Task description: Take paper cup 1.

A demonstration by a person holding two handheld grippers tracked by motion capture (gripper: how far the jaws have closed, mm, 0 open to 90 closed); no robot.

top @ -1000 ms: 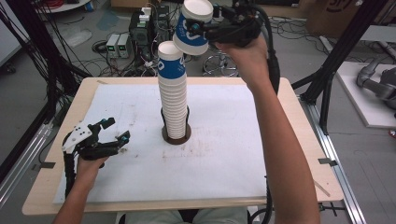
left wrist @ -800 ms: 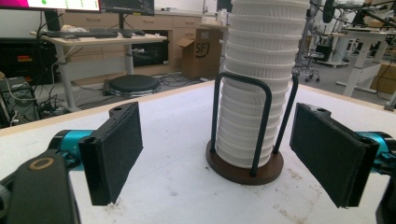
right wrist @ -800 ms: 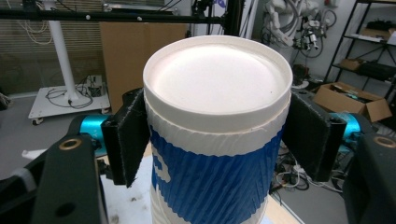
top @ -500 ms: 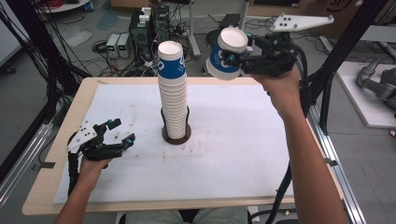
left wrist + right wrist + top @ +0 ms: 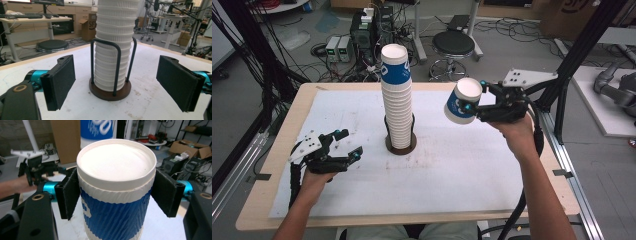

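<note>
Closest to the person, the left gripper [image 5: 343, 151] sits low over the white mat [image 5: 462, 175] with its jaws spread wide and nothing between them – they've just been opening a bit more. It's aimed at the stack of cups [image 5: 115, 45], probably ready to steady it.

Further out on the right, the right gripper [image 5: 472, 107] is pinching a single blue-and-white cup [image 5: 462, 101] by its sides, tipped over in mid-air to the right of the stack, well apart from it – looks like one pulled off to be set down somewhere.

The stack stands in a wire holder [image 5: 117, 72] on a round brown base [image 5: 110, 93] mid-table. In the left gripper view the stack's top is cut off. In the right gripper view the held cup's flat bottom hides most of the table.
</note>
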